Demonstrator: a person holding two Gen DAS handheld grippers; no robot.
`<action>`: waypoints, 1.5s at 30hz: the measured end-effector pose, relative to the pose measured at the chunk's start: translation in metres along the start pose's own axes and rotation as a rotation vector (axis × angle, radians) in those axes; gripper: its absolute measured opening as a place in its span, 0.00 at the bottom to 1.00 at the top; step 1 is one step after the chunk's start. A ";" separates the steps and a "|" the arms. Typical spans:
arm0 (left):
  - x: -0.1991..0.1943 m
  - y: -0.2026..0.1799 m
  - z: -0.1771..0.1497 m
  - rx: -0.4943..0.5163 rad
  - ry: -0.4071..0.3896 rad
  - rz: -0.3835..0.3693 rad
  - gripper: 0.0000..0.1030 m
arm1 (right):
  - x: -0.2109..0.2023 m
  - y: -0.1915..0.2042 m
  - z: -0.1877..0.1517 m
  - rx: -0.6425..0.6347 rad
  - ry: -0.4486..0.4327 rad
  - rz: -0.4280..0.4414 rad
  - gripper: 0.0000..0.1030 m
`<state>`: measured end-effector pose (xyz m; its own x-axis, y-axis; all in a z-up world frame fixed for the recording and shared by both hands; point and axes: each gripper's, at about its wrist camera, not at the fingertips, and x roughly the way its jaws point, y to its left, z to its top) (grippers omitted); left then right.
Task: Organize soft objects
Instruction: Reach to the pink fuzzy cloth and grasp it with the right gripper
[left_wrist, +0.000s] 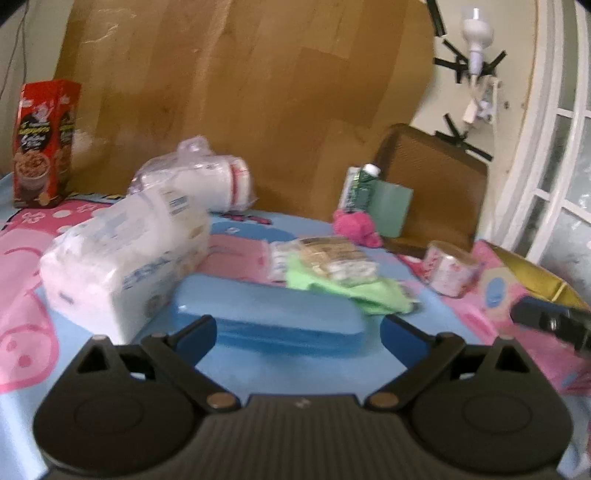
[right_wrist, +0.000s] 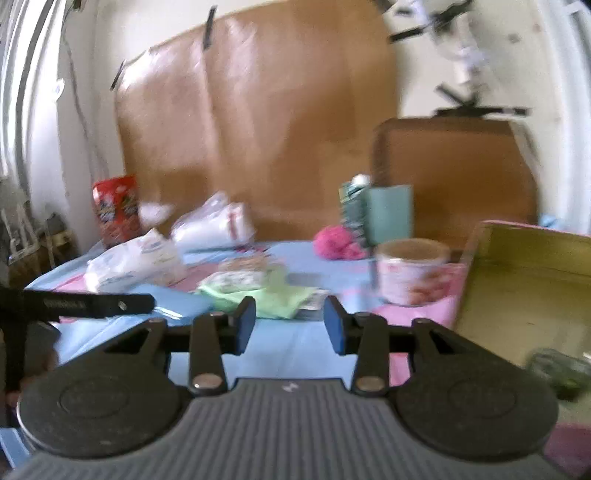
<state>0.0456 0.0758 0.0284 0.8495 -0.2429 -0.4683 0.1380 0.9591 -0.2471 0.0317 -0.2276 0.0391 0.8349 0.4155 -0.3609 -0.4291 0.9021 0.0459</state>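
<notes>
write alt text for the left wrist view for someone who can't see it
The left gripper is open, its blue-padded fingers empty, just short of a flat blue plastic case on a pink and blue cartoon tablecloth. A white plastic-wrapped tissue pack lies left, and a crumpled green cloth right.

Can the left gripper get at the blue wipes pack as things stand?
Probably yes. The left gripper is open wide with nothing between its fingers, and the blue pack lies straight ahead of it. The white tissue pack sits close on the left and the green cloth overlaps the far right corner.
</notes>
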 end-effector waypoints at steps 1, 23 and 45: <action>0.002 0.003 -0.001 -0.005 0.003 0.009 0.96 | 0.011 0.003 0.008 0.001 0.021 0.016 0.43; 0.015 0.022 -0.005 -0.132 0.039 -0.065 0.97 | 0.293 -0.047 0.077 0.158 0.399 -0.290 0.43; 0.011 0.030 -0.006 -0.185 0.023 -0.052 0.97 | 0.244 -0.013 0.099 0.142 0.252 -0.183 0.74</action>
<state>0.0565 0.1011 0.0105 0.8317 -0.2964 -0.4695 0.0834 0.9027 -0.4222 0.2753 -0.1261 0.0426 0.7745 0.2193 -0.5933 -0.2128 0.9736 0.0822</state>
